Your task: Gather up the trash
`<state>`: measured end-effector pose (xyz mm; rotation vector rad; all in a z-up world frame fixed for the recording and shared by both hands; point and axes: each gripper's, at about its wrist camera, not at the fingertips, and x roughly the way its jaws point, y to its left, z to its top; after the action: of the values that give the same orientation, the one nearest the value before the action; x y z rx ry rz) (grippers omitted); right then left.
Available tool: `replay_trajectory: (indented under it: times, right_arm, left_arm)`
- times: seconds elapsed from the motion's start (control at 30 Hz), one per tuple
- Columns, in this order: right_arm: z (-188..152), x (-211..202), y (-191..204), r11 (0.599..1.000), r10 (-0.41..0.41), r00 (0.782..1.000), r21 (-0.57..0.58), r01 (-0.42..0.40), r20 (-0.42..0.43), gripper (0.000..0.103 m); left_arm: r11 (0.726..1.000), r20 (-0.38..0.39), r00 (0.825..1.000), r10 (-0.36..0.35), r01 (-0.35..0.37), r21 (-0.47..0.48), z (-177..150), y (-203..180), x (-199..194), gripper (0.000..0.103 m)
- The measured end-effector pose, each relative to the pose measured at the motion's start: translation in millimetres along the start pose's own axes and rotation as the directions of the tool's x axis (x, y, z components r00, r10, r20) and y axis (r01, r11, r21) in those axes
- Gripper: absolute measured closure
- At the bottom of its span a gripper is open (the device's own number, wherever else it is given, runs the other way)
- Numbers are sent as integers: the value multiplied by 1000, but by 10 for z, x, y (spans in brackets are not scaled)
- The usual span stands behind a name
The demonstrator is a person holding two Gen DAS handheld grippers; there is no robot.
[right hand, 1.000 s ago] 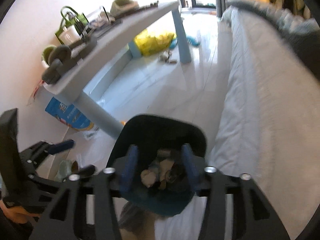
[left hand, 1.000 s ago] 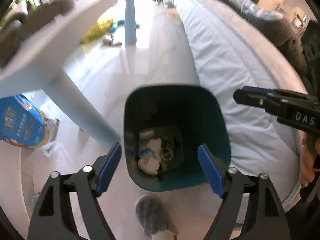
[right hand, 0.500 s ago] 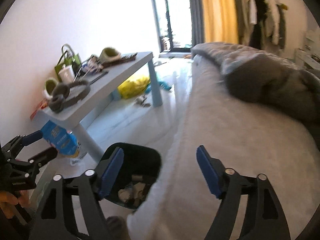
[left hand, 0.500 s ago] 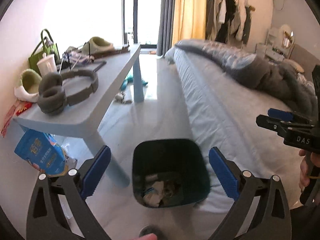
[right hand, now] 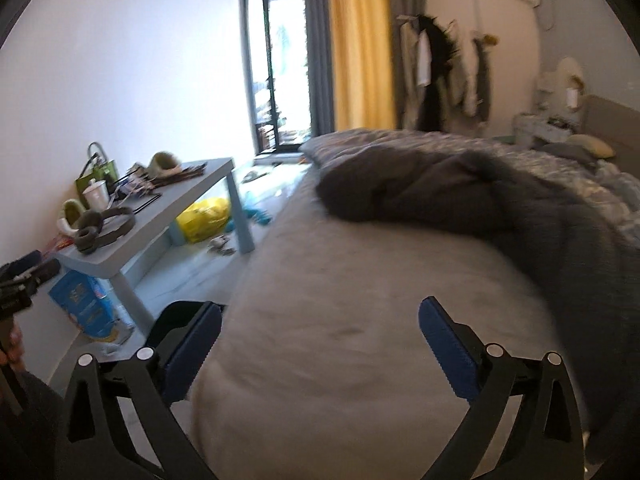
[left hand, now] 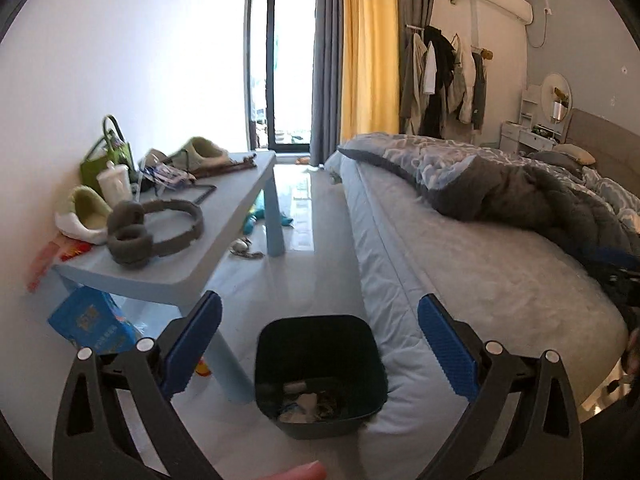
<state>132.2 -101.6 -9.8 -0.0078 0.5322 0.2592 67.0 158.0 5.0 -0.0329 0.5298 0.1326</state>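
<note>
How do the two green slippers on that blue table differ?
The near slipper sits at the table's near end, beside the headphones, its opening turned toward the camera. The far slipper lies farther along, behind the clutter, seen side-on. Both are green with pale soles and seem to be a pair.

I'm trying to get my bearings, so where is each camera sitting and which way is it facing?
Left wrist: on the left tool, aimed down the room over the bin beside the bed; a fingertip shows.
Right wrist: on the right tool, jaws opening, over the bed.
Both show the table and headphones.
</note>
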Motion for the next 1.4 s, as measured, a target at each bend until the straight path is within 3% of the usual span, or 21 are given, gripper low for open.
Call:
replay_trajectory:
  times: [0.2, 0.37, 0.57, 0.93, 1.4]
  right_arm:
    - [-148, -581, -452, 994, -105, 993, 41, 103, 50, 3]
    - [-393, -988, -747, 984, -153, 986, 100, 146, 64, 3]
    - [-570, -1284, -888, 984, -130, 987, 137, 117, 93, 3]
    - [-692, -1351, -674, 1000, 2, 997, 10, -3, 74, 3]
    - [-697, -1374, -693, 998, 32, 997, 44, -36, 77, 3]
  left_arm:
    - [999, 33, 999, -30, 31, -22, 42, -22, -191, 3]
    - [999, 53, 998, -38, 36, 32, -35, -127, -396, 3]
    - [997, 72, 997, -9, 3, 78, -162, -243, -640, 3]
    - [1000, 54, 998, 17, -18, 26, -296, -258, -784, 3]
    - [1000, 31, 999, 17, -17, 20, -315, -327, -735, 3]
